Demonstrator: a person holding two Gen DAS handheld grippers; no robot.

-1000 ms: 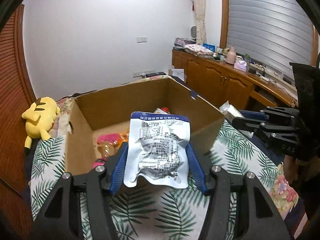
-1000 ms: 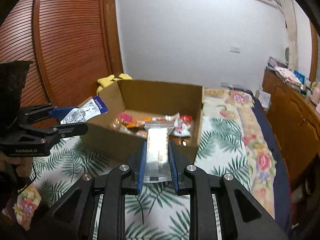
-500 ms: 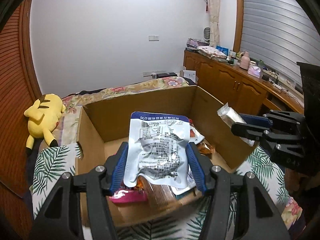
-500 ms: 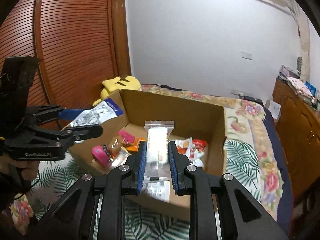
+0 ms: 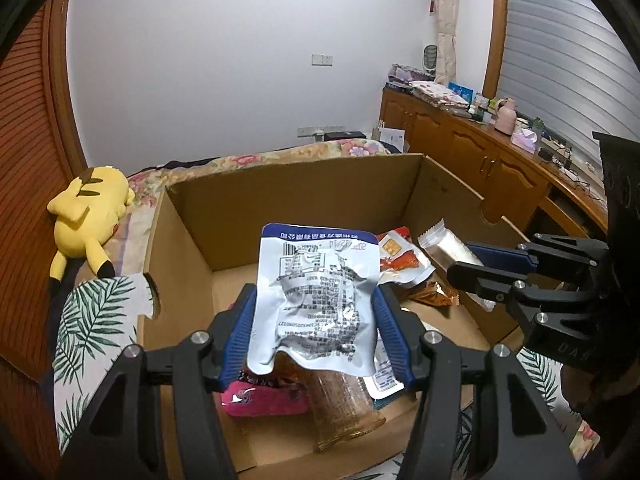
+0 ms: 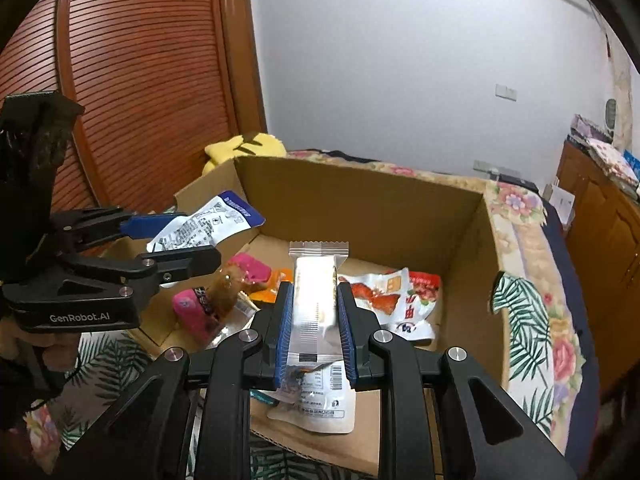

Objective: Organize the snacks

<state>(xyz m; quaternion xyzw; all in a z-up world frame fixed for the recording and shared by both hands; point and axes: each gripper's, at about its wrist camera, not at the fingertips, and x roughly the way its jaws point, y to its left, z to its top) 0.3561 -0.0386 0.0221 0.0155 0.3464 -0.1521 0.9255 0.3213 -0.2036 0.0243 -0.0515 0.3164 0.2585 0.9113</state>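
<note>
Left gripper (image 5: 314, 320) pinching crinkled white-and-blue pouch (image 5: 316, 300) between its jaws, right gripper (image 6: 314, 312) pinching narrow clear-wrapped bar (image 6: 314, 292), both above open cardboard box (image 5: 304, 196)

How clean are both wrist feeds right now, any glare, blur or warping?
Left wrist view: sharp, printing on the white pouch resolves; fisheye bows the window frame. Right wrist view: glare whitens the clear-wrapped snack bar; the cardboard box rim curves and the frame corners go black.
</note>
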